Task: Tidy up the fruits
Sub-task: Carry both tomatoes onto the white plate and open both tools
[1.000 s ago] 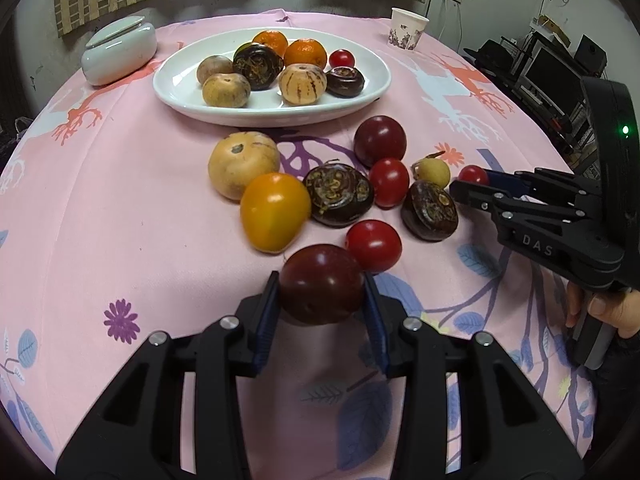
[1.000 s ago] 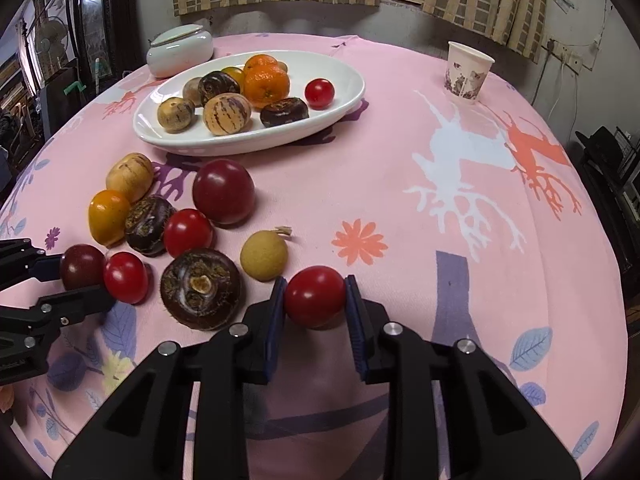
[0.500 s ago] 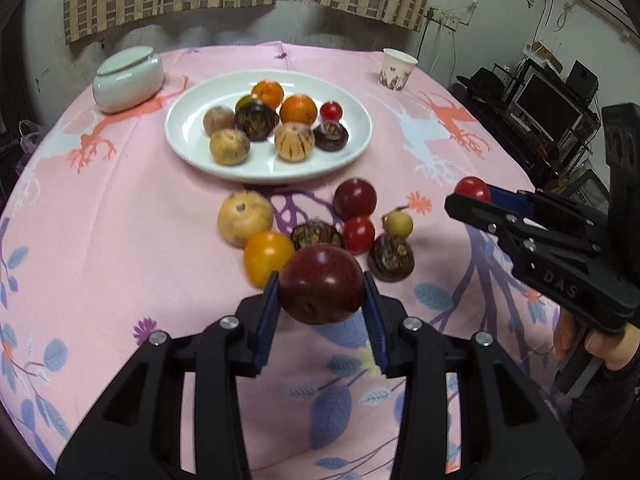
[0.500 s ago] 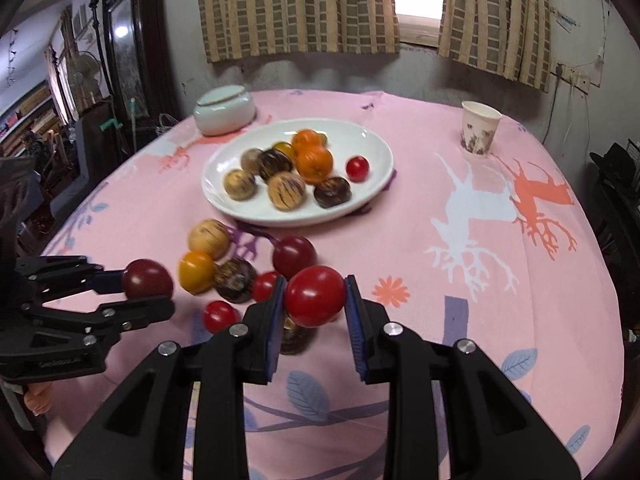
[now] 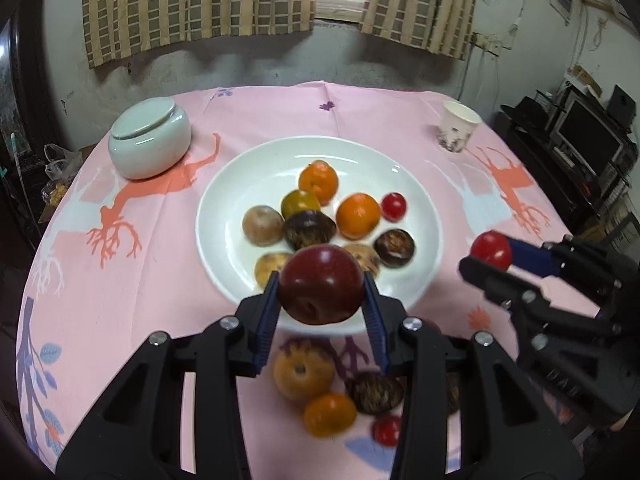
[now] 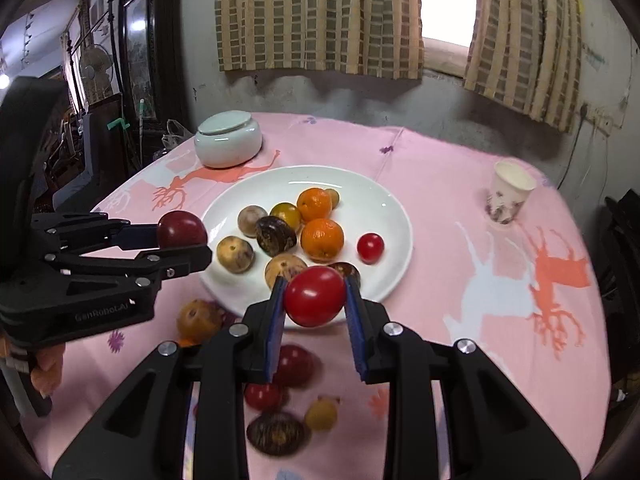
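Both tools have risen from the loose fruit to above the white plate [image 5: 224, 216]: left tool [image 5: 321, 292] pinches a dark plum [image 5: 320, 284]; right tool [image 6: 315, 298] pinches a red tomato [image 6: 315, 295].

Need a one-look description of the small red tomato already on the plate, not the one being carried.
Start at the white plate in the middle of the pink tablecloth. On its paper-cup side, apart from the fruit pile, lies the small red tomato. It is the plate's only red fruit; its nearest neighbours are an orange and brown fruit.
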The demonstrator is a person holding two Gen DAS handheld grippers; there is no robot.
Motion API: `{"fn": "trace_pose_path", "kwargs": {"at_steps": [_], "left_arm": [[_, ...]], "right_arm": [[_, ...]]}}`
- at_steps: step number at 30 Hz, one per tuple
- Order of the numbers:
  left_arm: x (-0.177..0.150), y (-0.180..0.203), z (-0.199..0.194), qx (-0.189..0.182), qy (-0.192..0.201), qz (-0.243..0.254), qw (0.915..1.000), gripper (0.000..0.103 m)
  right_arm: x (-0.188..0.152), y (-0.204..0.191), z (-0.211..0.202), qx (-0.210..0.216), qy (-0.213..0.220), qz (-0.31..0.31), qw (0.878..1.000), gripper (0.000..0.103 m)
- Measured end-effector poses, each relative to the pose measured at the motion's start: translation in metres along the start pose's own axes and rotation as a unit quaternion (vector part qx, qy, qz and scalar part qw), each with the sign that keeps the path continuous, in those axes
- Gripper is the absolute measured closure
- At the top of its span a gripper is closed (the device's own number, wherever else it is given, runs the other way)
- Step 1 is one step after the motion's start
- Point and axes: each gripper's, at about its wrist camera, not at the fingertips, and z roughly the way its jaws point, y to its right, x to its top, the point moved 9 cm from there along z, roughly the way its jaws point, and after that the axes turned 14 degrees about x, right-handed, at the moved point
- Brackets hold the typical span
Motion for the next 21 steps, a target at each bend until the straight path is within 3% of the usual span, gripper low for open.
{"fn": "trace_pose_path", "kwargs": {"at_steps": [12,17,19,21], "left_arm": [[0.006,0.005,0.062,0.012,-0.039,-0.022,0.9989,0.063],[0.010,0.001,0.072,0.037,-0.039,-0.028,0.9981,0.063],[0.013,-0.003,0.072,0.059,-0.027,-0.031,0.9974,0.056],[0.015,-0.010,0.069,0.075,-0.017,-0.040,0.9962,0.038]], "right_arm": [[0.009,0.028,0.062,-0.007,-0.015,0.023,1.000,0.074],[0.011,0.034,0.075,-0.012,-0.011,0.034,0.999,0.073],[0.009,0.037,0.079,-0.017,-0.019,0.043,0.999,0.071],[0.008,0.040,0.080,-0.018,-0.025,0.051,0.998,0.071]]}}
